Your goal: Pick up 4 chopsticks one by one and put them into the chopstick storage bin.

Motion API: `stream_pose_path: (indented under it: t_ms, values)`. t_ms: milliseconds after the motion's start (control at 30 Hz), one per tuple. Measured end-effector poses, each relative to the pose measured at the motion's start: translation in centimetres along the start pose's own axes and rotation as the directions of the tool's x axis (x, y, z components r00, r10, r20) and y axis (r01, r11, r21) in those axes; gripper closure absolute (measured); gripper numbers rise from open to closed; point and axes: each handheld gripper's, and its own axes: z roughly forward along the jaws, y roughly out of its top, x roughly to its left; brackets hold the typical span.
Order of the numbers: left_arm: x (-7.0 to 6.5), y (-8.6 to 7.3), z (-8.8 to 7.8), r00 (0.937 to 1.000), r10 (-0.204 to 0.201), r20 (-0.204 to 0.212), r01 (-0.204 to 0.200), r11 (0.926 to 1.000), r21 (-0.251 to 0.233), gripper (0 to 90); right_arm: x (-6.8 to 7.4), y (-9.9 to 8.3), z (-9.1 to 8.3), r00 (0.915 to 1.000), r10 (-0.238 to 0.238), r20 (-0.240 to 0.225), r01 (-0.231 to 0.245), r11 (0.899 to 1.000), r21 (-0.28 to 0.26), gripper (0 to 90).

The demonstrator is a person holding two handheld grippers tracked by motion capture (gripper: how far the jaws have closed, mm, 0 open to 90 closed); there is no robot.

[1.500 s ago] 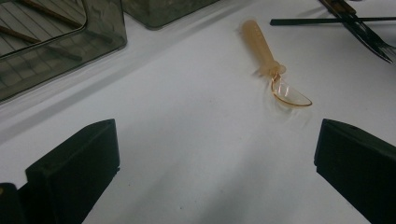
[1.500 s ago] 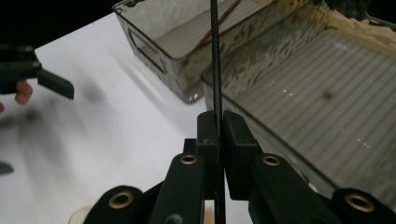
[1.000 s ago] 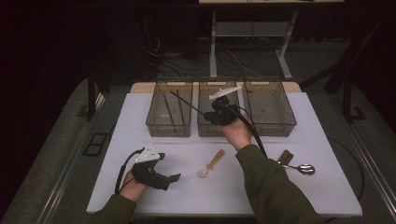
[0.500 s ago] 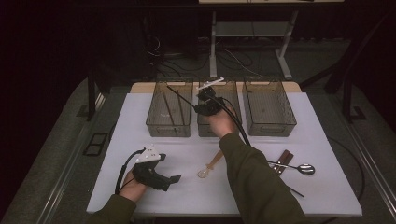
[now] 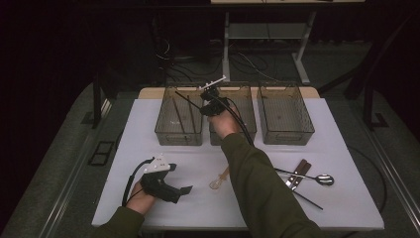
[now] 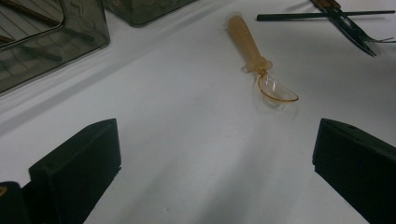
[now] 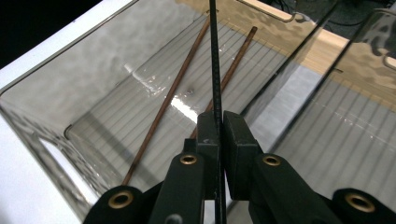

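My right gripper [image 5: 204, 95] is shut on a black chopstick [image 5: 185, 98], held above the inner edge of the left clear bin [image 5: 181, 136]. In the right gripper view the jaws [image 7: 219, 119] clamp the black chopstick [image 7: 214, 56], which points out over the left bin [image 7: 93, 60]. Two brown chopsticks [image 7: 173, 88] lie on that bin's floor. My left gripper [image 5: 184, 194] rests on the white table [image 5: 148, 124] at the front left, open and holding nothing. Ahead of its jaws [image 6: 215, 149] lies a translucent amber spoon [image 6: 254, 51].
A middle bin [image 5: 245, 99] and a right bin [image 5: 287, 134] stand beside the left one at the back. At the front right lie a metal spoon [image 5: 324, 179], a brown-handled utensil [image 5: 299, 171] and another black chopstick [image 5: 307, 200]. The amber spoon [image 5: 220, 178] lies mid-table.
My right hand has carried the black chopstick leftward, from above the middle bin to the left bin's edge. The left gripper has stayed put.
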Motion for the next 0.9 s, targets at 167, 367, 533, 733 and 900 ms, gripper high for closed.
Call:
stream_pose_path:
  t_ms: [167, 367, 533, 733, 900]
  values:
    - [0.0, 0.0, -0.1, 1.0, 0.0, 0.004, 0.0, 1.0, -0.005, 0.0, 1.1, 0.9, 1.3, 0.9999, -0.009, 0.007, 0.009, 1.0, 0.01, 85.8]
    - [0.0, 0.0, -0.1, 1.0, 0.007, 0.005, -0.007, 0.9999, -0.009, 0.0, 2.4, 1.8, 2.1, 0.9996, -0.026, 0.008, 0.026, 1.0, 0.01, 85.3]
    - [0.0, 0.0, -0.1, 1.0, 0.007, 0.007, -0.007, 0.9999, -0.013, 0.0, 3.1, 2.3, 2.5, 0.9993, -0.035, -0.017, 0.035, 0.999, 0.002, 64.1]
    - [0.0, 0.0, 0.0, 1.0, 0.001, 0.007, -0.001, 0.9999, -0.017, 0.0, 3.1, 2.3, 1.6, 0.9986, -0.046, -0.026, 0.045, 0.999, -0.022, 52.4]
    - [0.0, 0.0, 0.0, 0.9999, 0.009, 0.006, -0.009, 0.9999, -0.011, 0.0, 2.6, 1.6, 0.0, 0.9961, -0.058, -0.066, 0.054, 0.997, -0.053, 46.4]
